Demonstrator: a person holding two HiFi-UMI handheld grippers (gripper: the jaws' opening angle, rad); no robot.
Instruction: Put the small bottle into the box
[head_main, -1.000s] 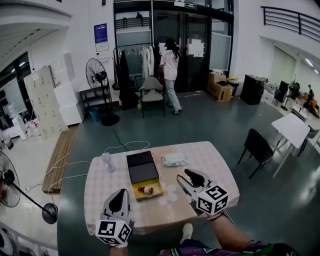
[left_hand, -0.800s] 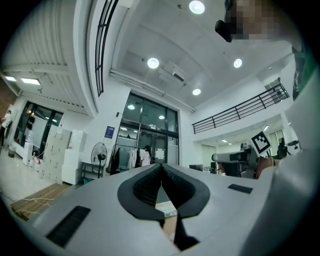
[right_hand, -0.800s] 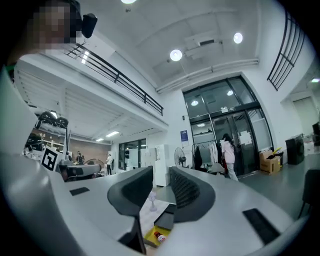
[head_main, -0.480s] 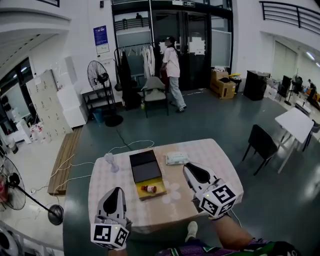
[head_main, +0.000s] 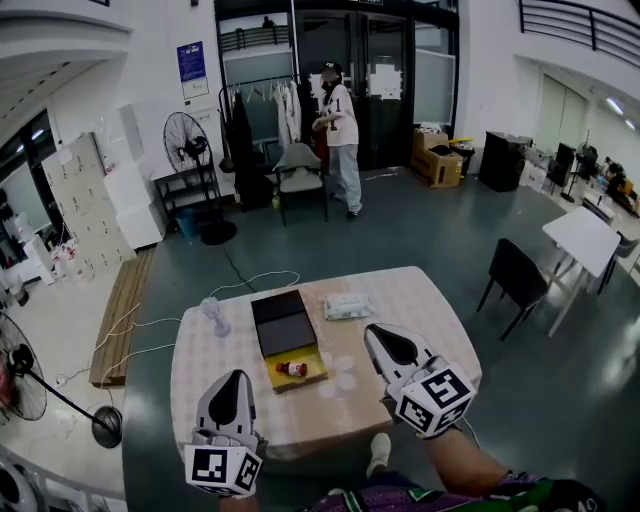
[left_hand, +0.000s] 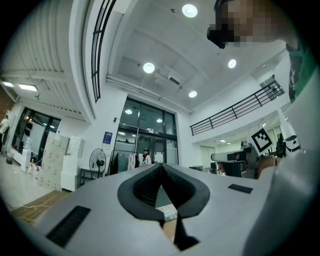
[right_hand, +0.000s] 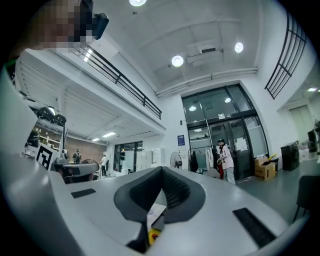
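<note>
Right gripper view shows the right claw (right_hand: 161, 170) closed and empty. Left gripper view shows the left claw (left_hand: 161, 166) likewise closed on nothing. Both hang near the box (head_main: 312, 379), clear of it, presumably because the small bottle (head_main: 292, 369) already lies inside the box's yellow tray on the desk (head_main: 400, 305).

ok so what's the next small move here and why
Likely bring the right gripper to the open black lid and start folding it shut. The small bottle already lies in the yellow tray, and the left gripper and the right one are shut, holding nothing.
</note>
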